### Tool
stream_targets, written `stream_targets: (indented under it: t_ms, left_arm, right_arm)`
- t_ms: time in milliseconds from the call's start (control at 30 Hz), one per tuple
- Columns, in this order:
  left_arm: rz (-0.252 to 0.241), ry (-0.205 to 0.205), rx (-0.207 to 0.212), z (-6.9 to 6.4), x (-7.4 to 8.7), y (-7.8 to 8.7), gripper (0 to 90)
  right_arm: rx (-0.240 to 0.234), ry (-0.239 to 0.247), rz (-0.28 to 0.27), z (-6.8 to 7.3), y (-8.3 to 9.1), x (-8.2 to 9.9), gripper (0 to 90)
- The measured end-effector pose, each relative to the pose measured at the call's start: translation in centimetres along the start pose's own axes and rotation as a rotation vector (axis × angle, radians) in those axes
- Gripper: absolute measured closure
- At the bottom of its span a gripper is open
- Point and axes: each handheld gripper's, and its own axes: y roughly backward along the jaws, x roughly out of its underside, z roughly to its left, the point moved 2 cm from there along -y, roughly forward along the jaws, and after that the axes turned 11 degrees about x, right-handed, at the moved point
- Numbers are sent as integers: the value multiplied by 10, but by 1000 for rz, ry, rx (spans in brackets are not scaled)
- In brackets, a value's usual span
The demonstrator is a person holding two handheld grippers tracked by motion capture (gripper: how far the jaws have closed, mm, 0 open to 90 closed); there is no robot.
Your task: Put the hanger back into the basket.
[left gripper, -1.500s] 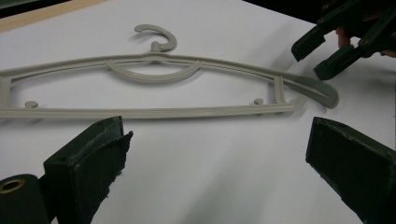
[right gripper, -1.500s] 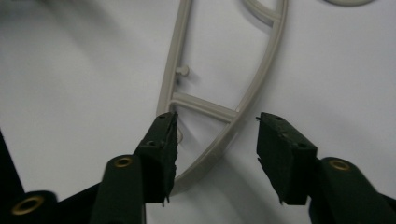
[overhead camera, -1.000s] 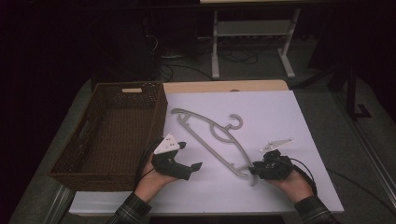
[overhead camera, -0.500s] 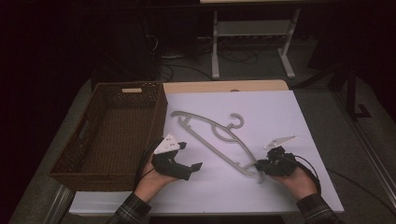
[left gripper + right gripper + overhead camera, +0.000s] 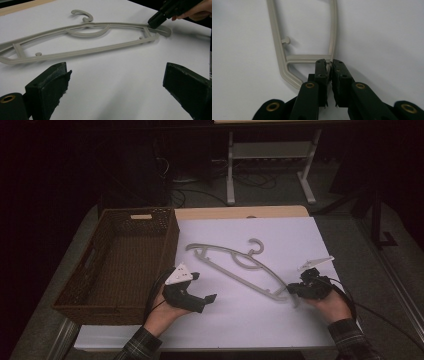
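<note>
**Right gripper pinches the end of the grey hanger**

Nearest the person, two hands come in from the bottom edge of the high view, each in a plaid sleeve. The left gripper rests on the white surface just beside the near right corner of the basket. Its fingers stand spread wide with bare white sheet between them; nothing is held there.

A little farther out and to the right, the right gripper sits at the near right end of the hanger. Its jaws have just been closing, and in the right gripper view the two black fingers are pressed nearly together with the hanger's thin rim caught between the tips, at the corner where the crossbar meets the outer arm. The left gripper view shows the same tip down on that end of the hanger.

The hanger itself is pale grey plastic and lies flat on the surface, running slantwise from the right gripper up toward the basket, its hook pointing to the far side.

The brown woven basket stands at the left edge of the surface, well apart from the pinched end. Beyond the sheet a strip of bare wood shows, and past that a white metal stand on the dark floor.
</note>
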Motion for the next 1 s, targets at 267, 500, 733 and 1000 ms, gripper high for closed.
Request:
stream_targets:
  t_ms: [267,500,733,1000]
  left_arm:
    - [1,3,0,0,0,0,56]
    - [2,5,-1,1,0,0,56]
    - [4,6,0,1,0,-1,56]
    - [9,5,-2,1,0,-1,58]
  right_arm:
    - [57,-3,-2,-27,-5,-5,843]
    - [92,-21,-6,-49,-13,-13,845]
    - [127,-47,-37,-57,-13,-21,837]
    - [5,-18,-121,-24,-12,-46,866]
